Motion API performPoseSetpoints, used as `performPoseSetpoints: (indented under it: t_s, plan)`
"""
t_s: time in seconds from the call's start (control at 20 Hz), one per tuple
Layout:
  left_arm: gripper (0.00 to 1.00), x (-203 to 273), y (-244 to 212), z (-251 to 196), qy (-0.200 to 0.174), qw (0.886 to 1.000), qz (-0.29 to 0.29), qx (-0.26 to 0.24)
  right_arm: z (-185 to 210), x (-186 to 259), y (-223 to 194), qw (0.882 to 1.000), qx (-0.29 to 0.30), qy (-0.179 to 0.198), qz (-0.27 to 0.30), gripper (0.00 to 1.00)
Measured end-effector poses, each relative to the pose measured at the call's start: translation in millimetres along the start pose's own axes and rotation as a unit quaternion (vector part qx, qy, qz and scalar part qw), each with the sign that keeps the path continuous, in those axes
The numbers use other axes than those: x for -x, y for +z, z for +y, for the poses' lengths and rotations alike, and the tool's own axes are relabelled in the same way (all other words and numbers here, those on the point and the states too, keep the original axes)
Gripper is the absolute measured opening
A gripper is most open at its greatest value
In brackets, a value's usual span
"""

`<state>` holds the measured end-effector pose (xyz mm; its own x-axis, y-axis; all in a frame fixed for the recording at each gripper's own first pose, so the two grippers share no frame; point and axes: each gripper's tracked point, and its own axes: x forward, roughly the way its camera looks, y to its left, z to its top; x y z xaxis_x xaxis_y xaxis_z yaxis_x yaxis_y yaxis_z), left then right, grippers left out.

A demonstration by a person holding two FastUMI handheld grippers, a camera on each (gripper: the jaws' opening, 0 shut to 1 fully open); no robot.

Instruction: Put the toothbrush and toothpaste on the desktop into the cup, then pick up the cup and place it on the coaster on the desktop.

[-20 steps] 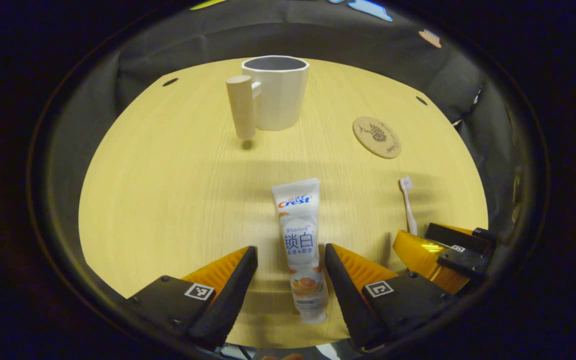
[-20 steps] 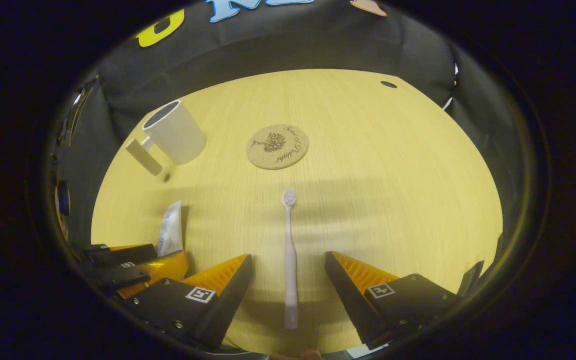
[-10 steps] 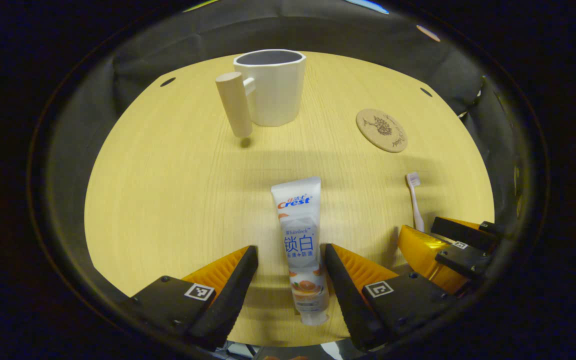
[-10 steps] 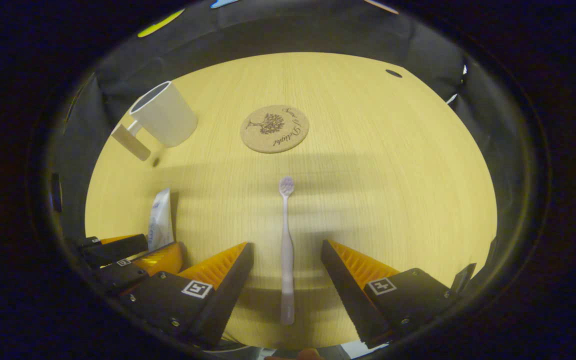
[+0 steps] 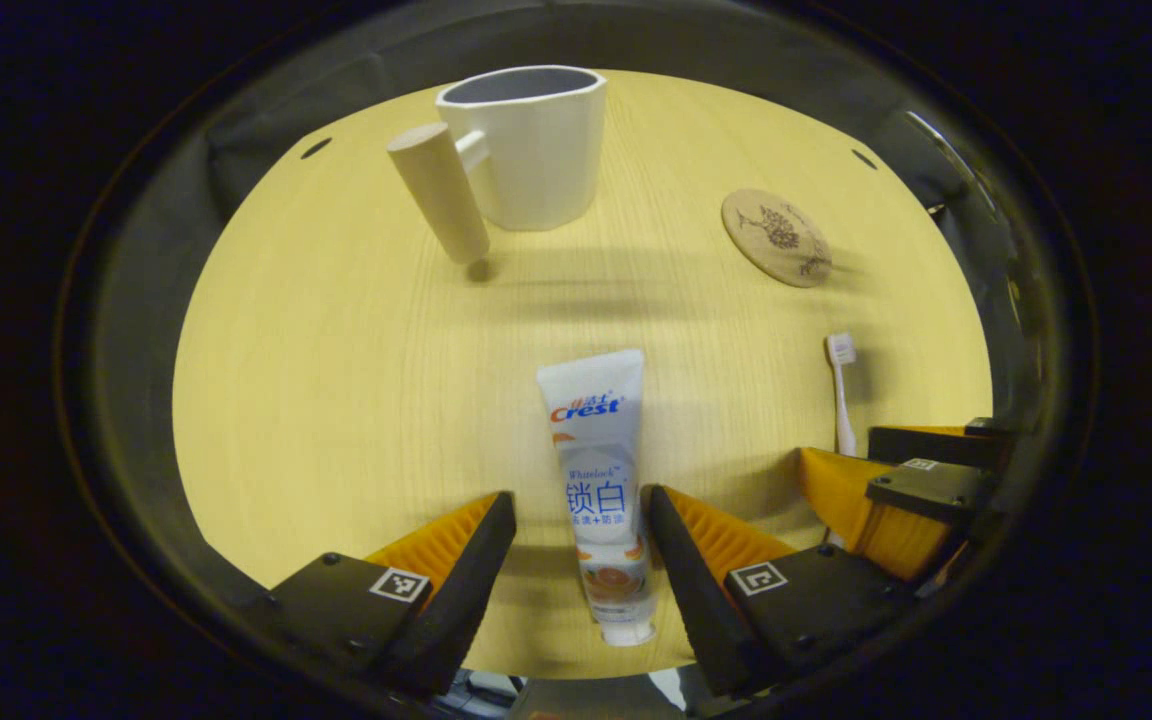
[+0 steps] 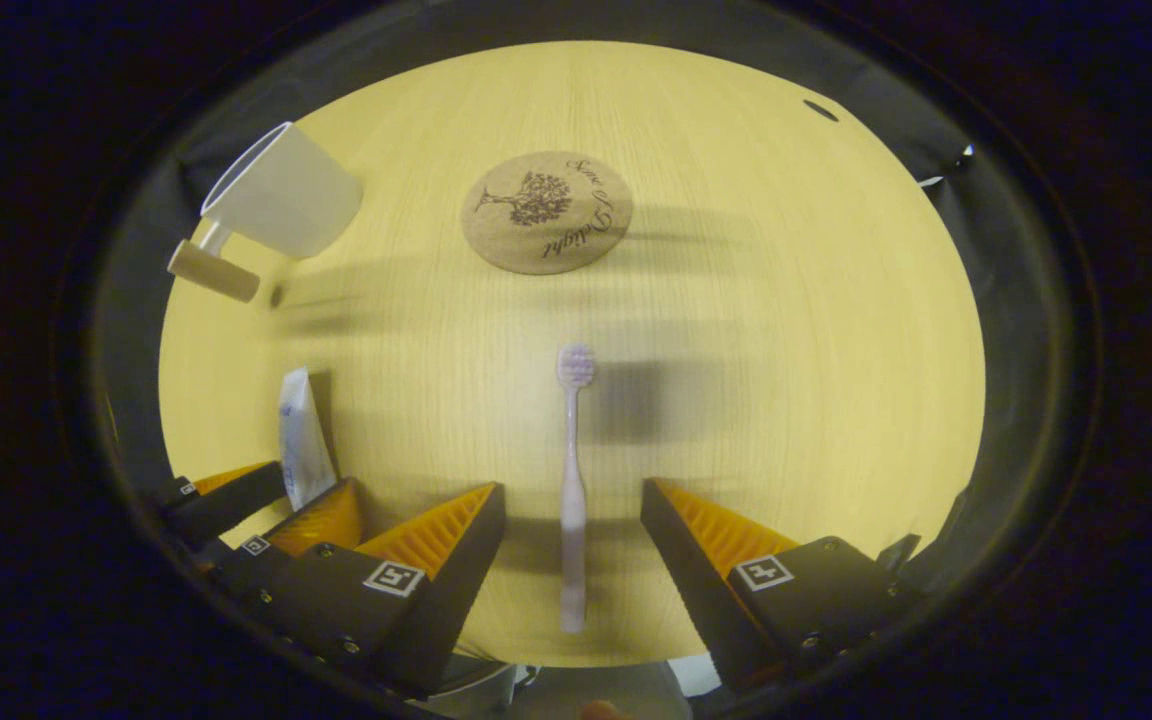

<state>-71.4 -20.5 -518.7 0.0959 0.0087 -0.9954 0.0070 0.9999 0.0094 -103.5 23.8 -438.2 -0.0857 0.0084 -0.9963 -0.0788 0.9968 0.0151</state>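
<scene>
Left hand-held gripper [image 5: 576, 510] wide astride toothpaste [image 5: 596, 480] — right hand-held gripper [image 6: 573, 500] wide astride toothbrush [image 6: 572, 480].

Left gripper view: mounted on the left gripper [image 5: 576, 525], aimed forward and steeply down along the open jaws at the surface [image 5: 336, 380] from close above; toothpaste [image 5: 597, 490] centred between the jaws, cup [image 5: 534, 150] far ahead, coaster [image 5: 776, 237] ahead to the right, toothbrush [image 5: 842, 385] and right gripper [image 5: 896, 490] at right edge.

Right gripper view: mounted on the right gripper [image 6: 573, 530], likewise aimed down and forward, close above the surface [image 6: 786, 350]; toothbrush [image 6: 572, 480] centred, coaster [image 6: 546, 211] ahead, cup [image 6: 281, 195] upper left, toothpaste [image 6: 301, 440] and left gripper [image 6: 276, 510] at lower left.

Shared by both: same surface, cup, coaster, toothbrush, toothpaste.
</scene>
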Motion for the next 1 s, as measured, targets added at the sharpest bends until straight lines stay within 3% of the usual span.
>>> performPoseSetpoints:
  t_s: [0.2,0.25,0.35,0.4,0.45,0.5,0.6,0.7,0.75,0.85,1.0]
  plan:
    - [0.94,-0.4,2.6,-0.7,0.001,0.999,0.046,0.002,-0.8,1.1,2.6,1.000,-0.005,-0.003,0.023,0.95]
    - [0.94,-0.1,1.0,-1.6,0.002,0.998,0.056,0.001,-1.9,1.7,2.7,1.000,-0.006,-0.006,0.025,0.89]
    - [0.82,-1.4,-0.5,-4.9,0.000,0.998,0.068,-0.006,-2.4,1.7,1.6,1.000,-0.006,-0.006,0.030,0.77]
    - [0.76,-0.8,-1.9,-7.3,-0.001,0.997,0.073,-0.004,-4.7,2.0,0.8,0.999,-0.008,-0.005,0.031,0.77]
    - [0.58,0.4,-3.5,-7.7,0.000,0.997,0.074,-0.005,-4.1,2.2,0.2,0.999,-0.017,-0.004,0.035,0.61]
    - [0.58,-0.4,-2.6,-9.1,0.000,0.997,0.075,-0.005,-5.5,1.1,0.6,0.999,-0.017,-0.002,0.036,0.55]
    - [0.58,1.6,-3.3,-9.2,0.000,0.997,0.080,-0.003,-6.1,1.5,0.2,0.999,-0.015,0.000,0.041,0.51]
    - [0.42,3.2,-3.6,-8.6,-0.001,0.997,0.080,-0.005,-6.3,1.6,0.6,0.999,-0.012,0.000,0.044,0.51]
    - [0.42,2.4,-5.0,-8.7,-0.001,0.997,0.081,-0.004,-13.4,-8.9,1.1,0.999,-0.021,-0.012,0.035,0.51]
    - [0.40,2.0,-5.2,-9.7,-0.001,0.996,0.084,0.004,-10.9,0.5,2.1,0.998,-0.034,-0.004,0.047,0.14]
    - [0.34,3.6,-6.7,-10.6,0.001,0.997,0.081,0.009,-12.7,0.9,4.5,0.998,-0.040,0.002,0.043,0.14]
